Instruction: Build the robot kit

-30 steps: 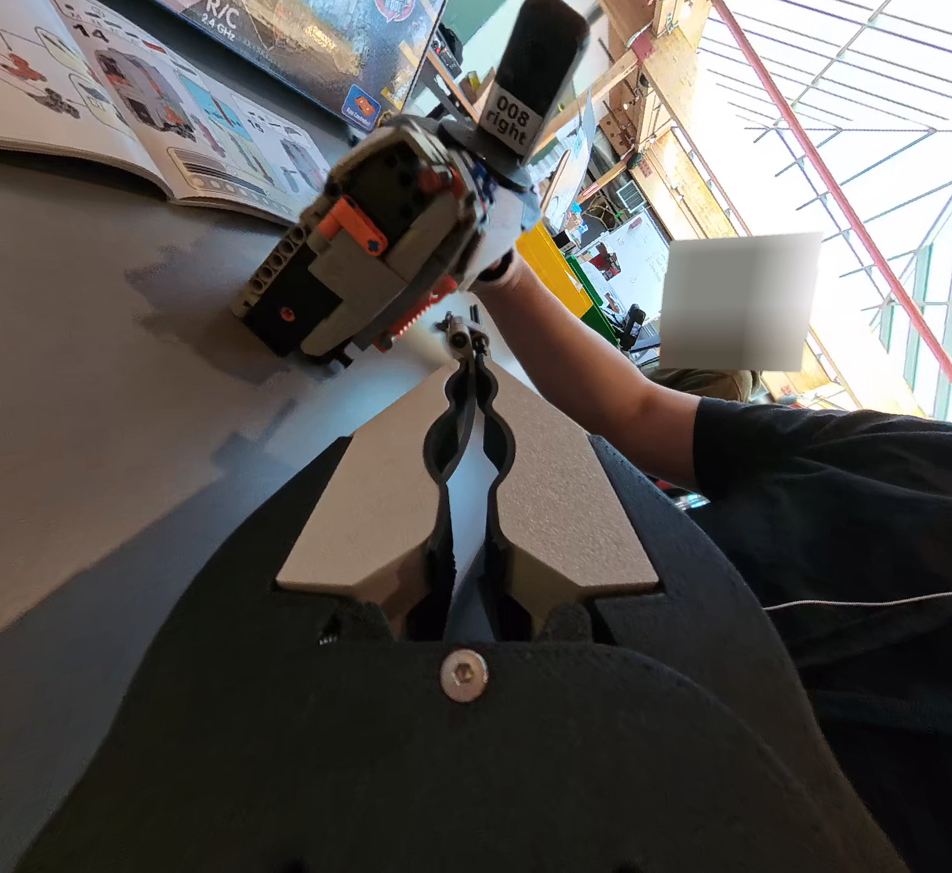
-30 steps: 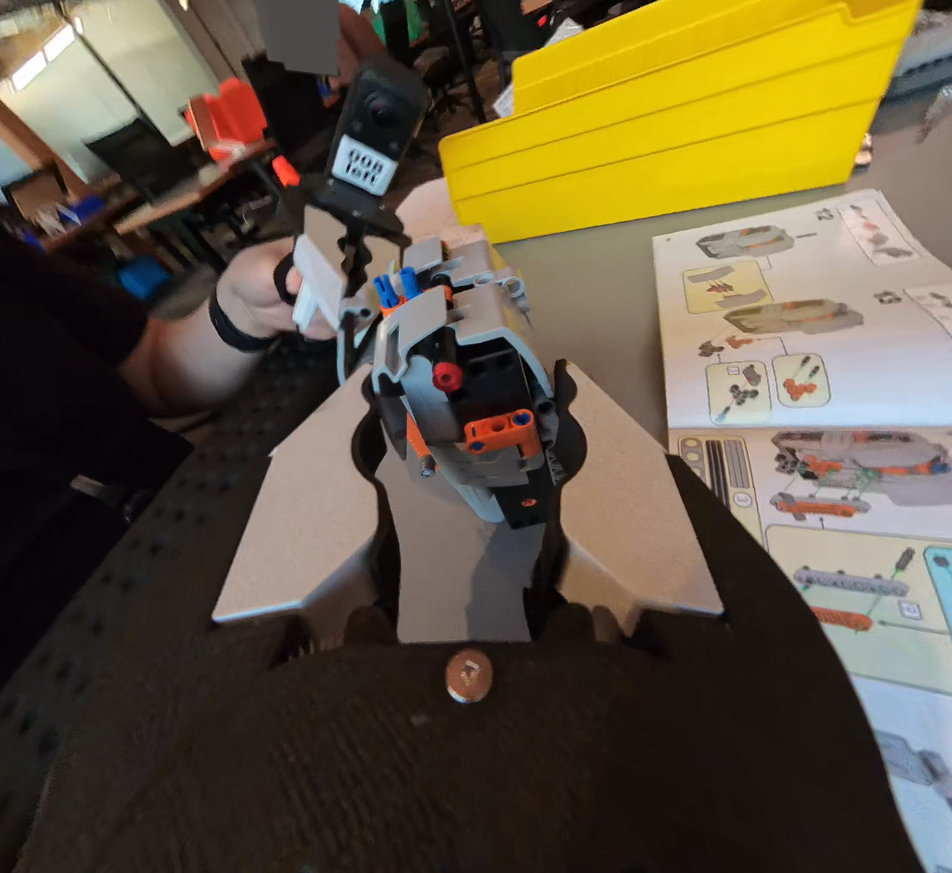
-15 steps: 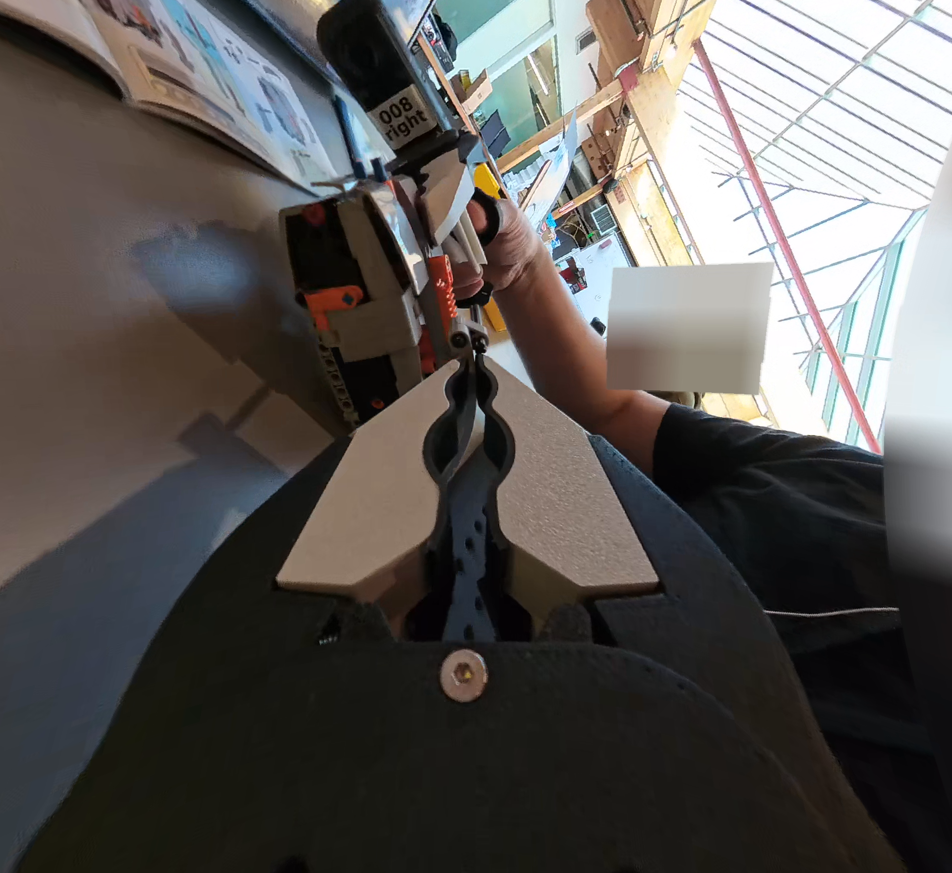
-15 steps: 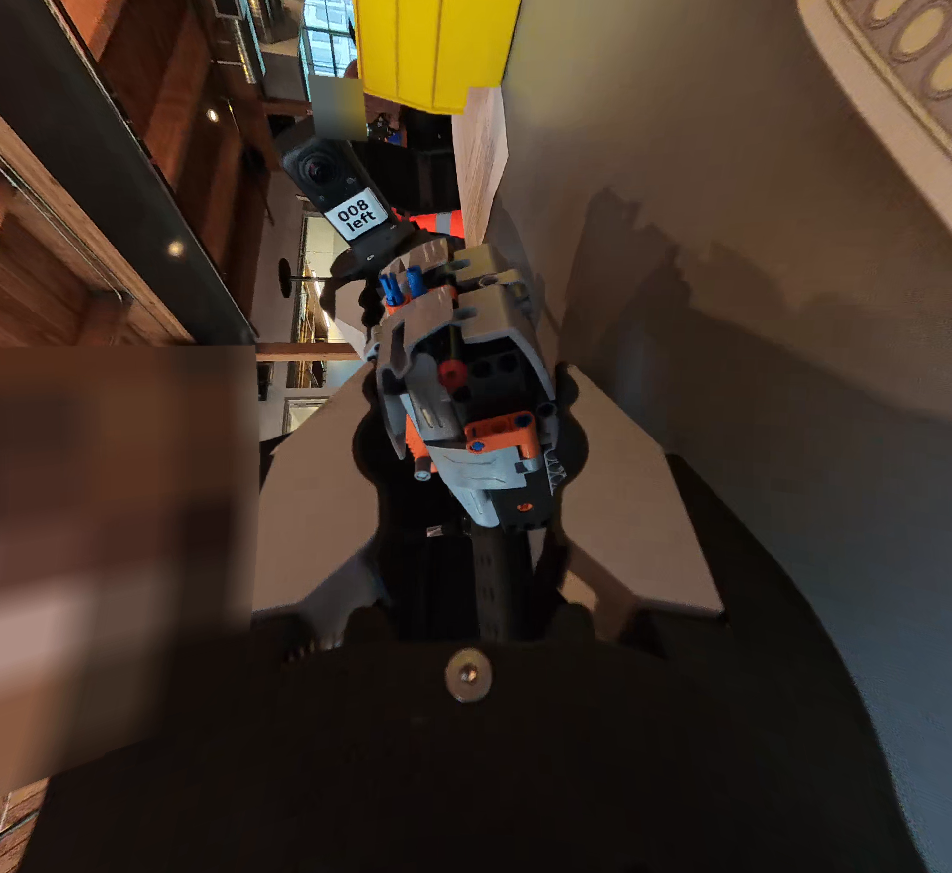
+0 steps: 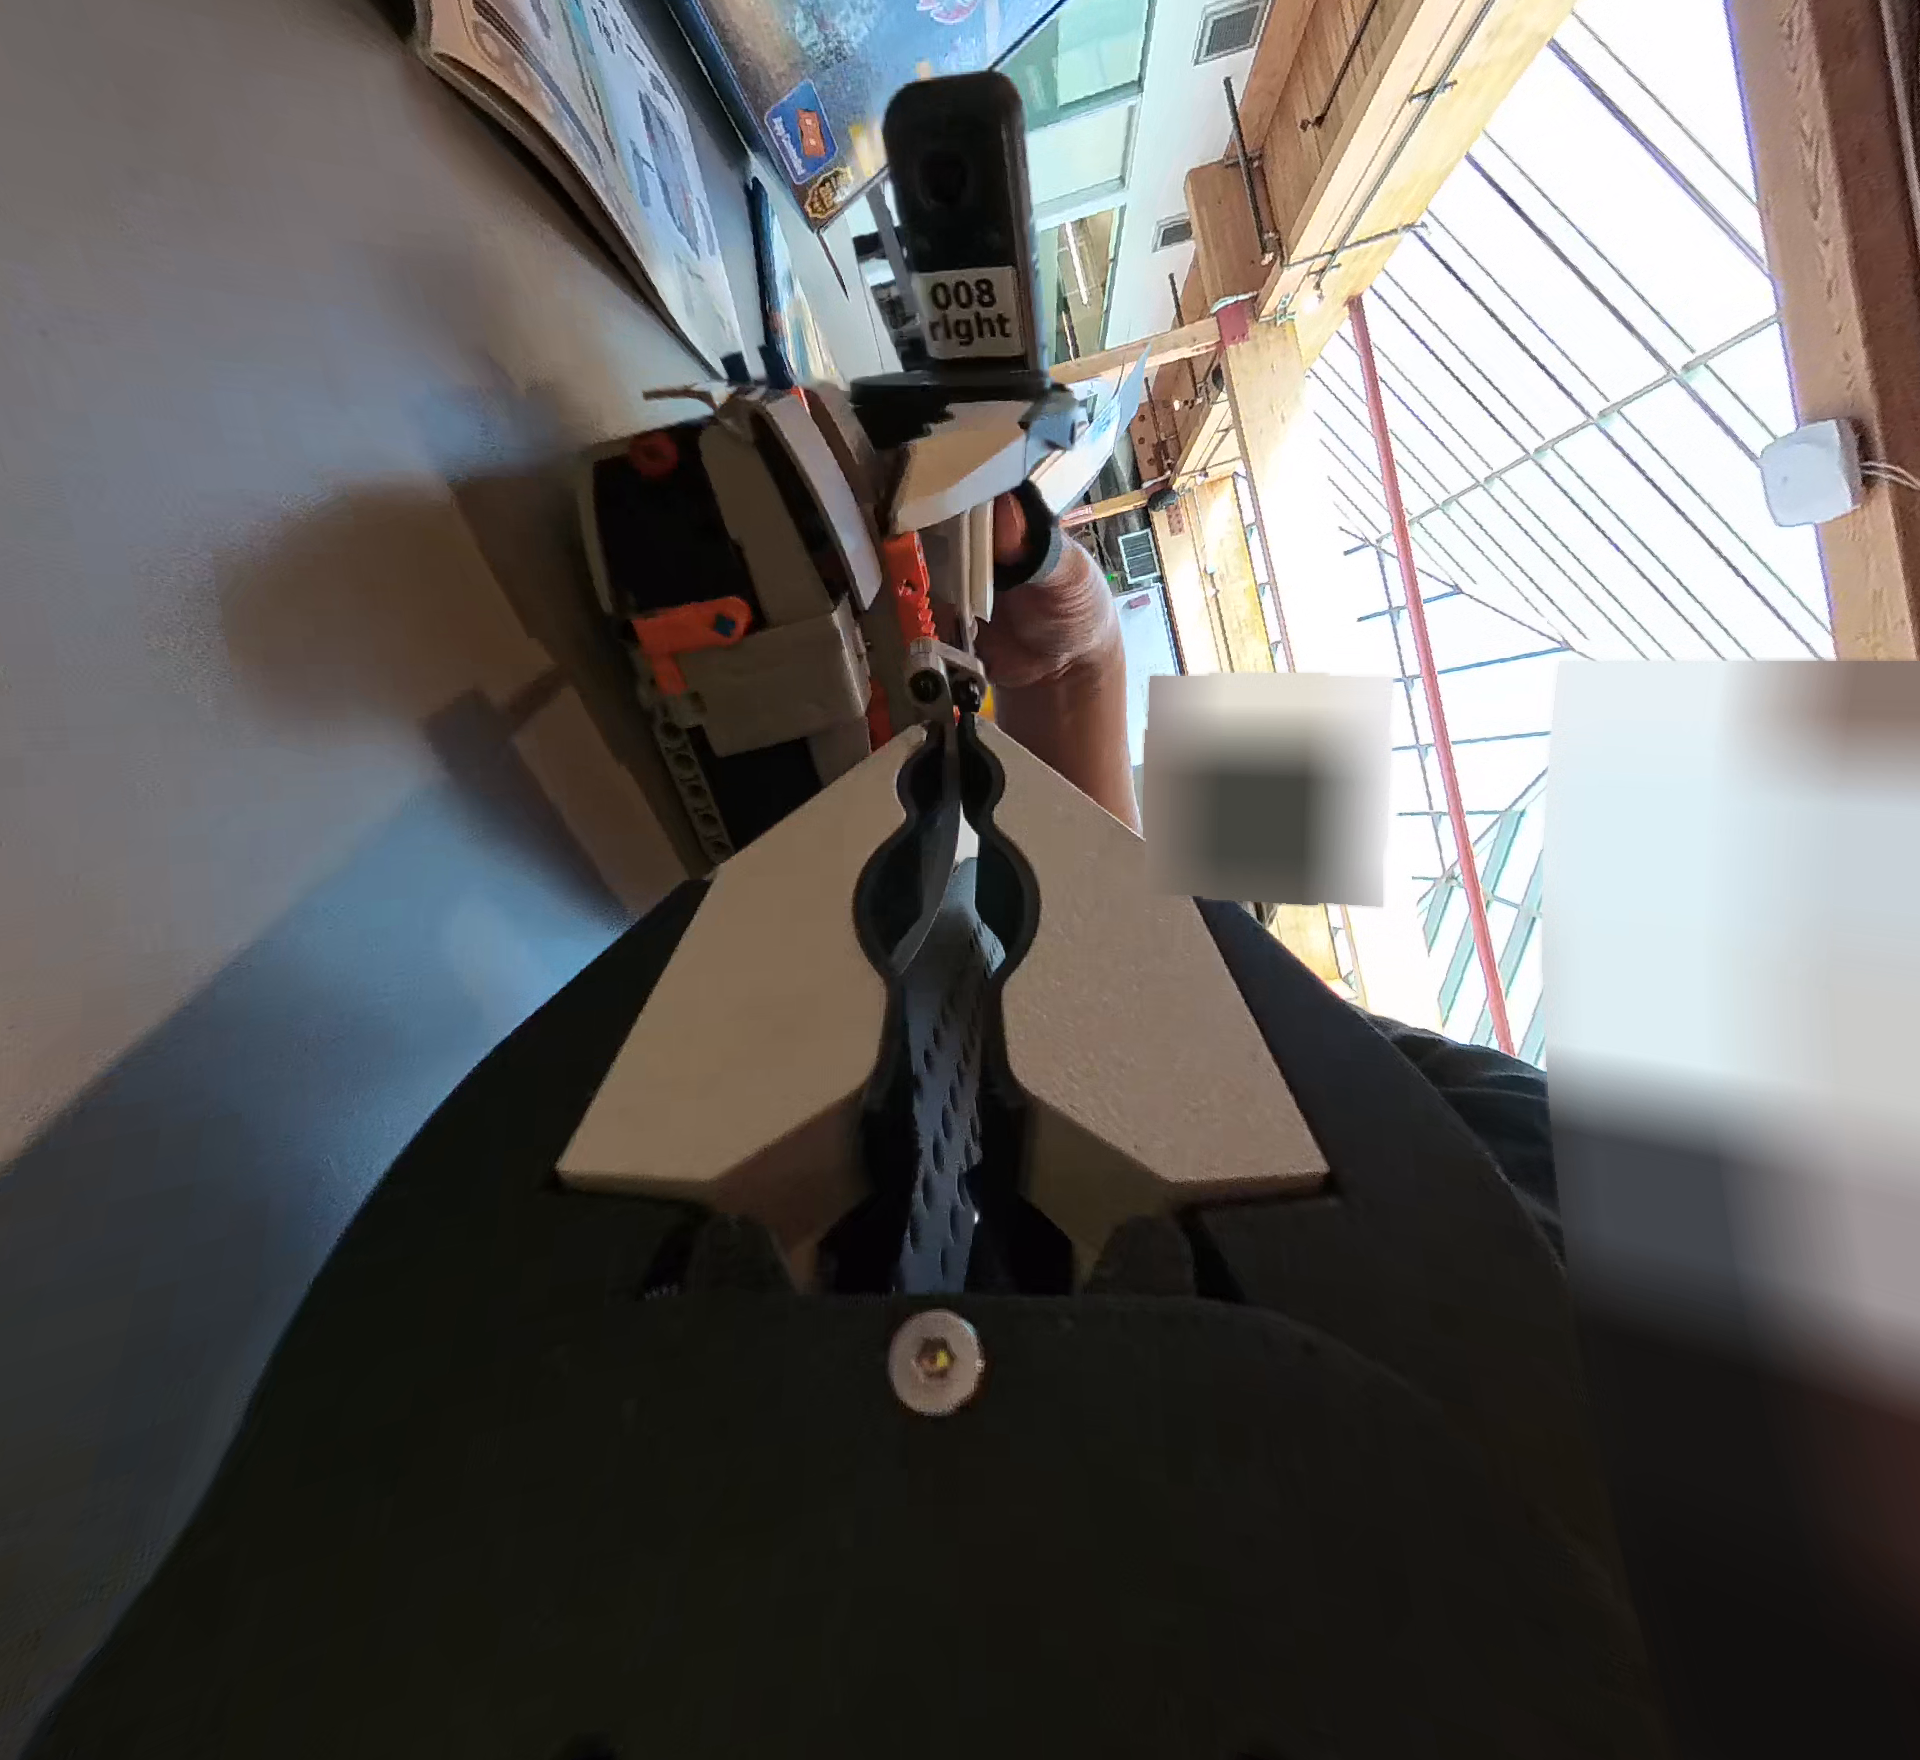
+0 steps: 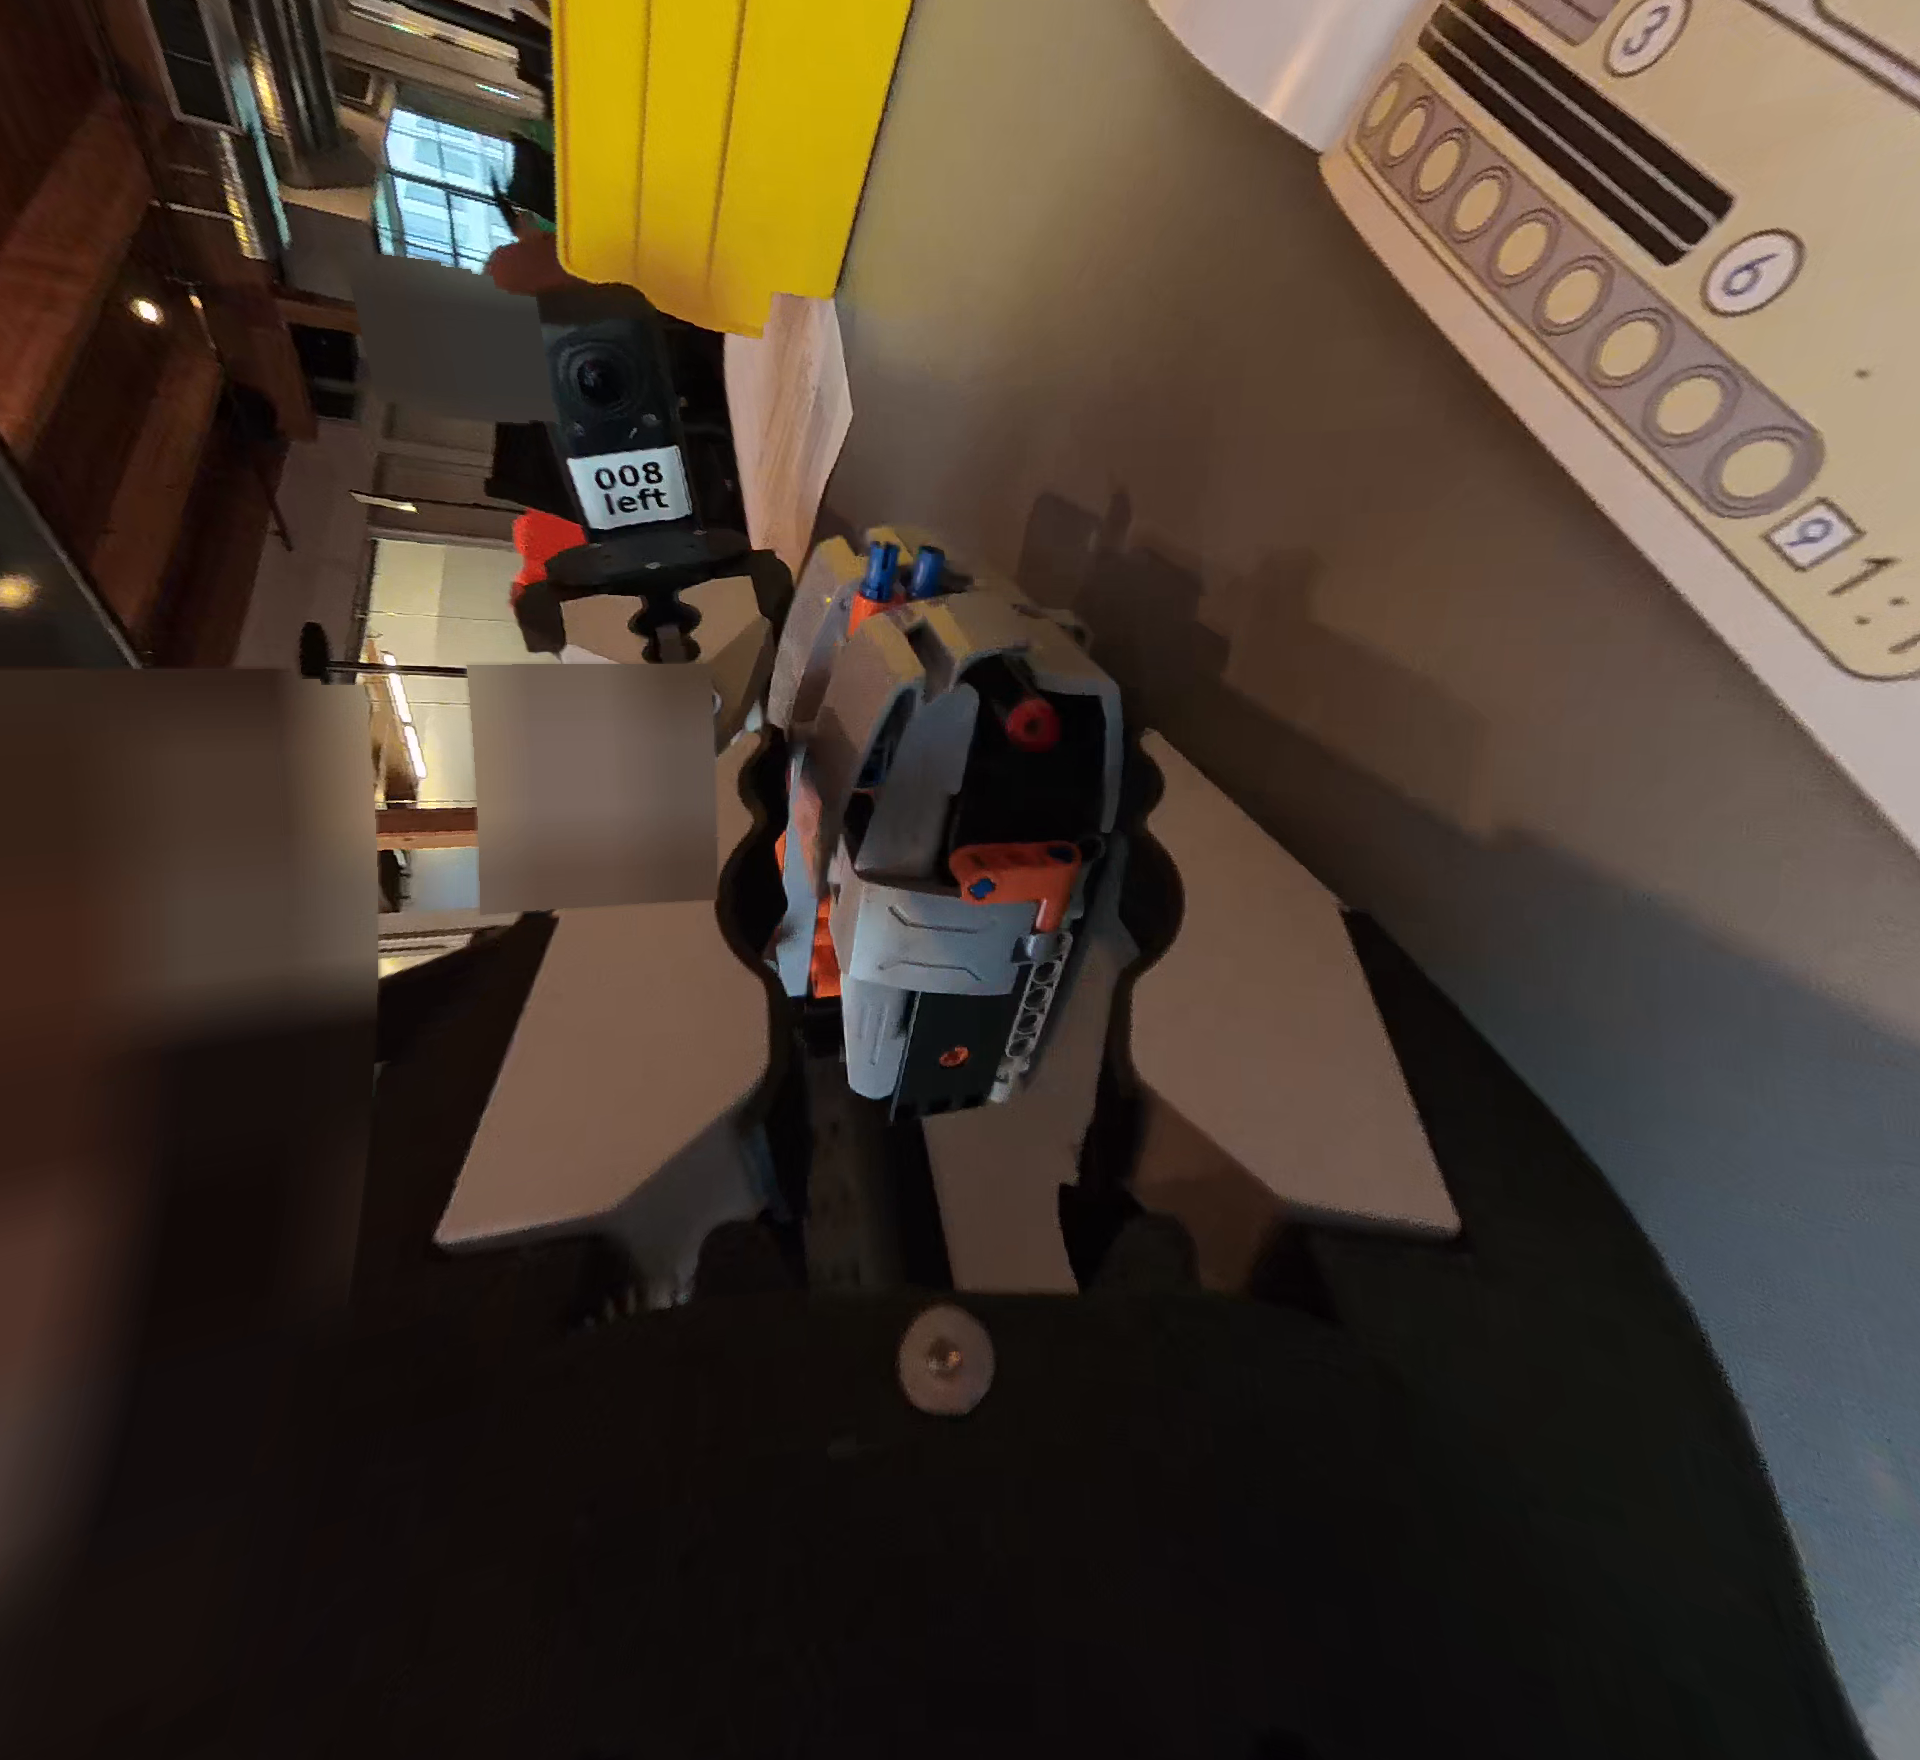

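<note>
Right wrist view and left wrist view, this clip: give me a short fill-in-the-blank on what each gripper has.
1. The right gripper is shut on a brick-built ____.
2. The left gripper pinches a small grey ____ at its fingertips.
3. The bin behind the model is ____ in colour.
4. The open booklet lies on the ____.

Missing words: model; pin; yellow; table.

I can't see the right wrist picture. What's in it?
The right gripper has its jaws clamped on a grey, black and orange brick model beside a grey table. Beyond it are the left gripper, a yellow bin and an instruction booklet.
</note>
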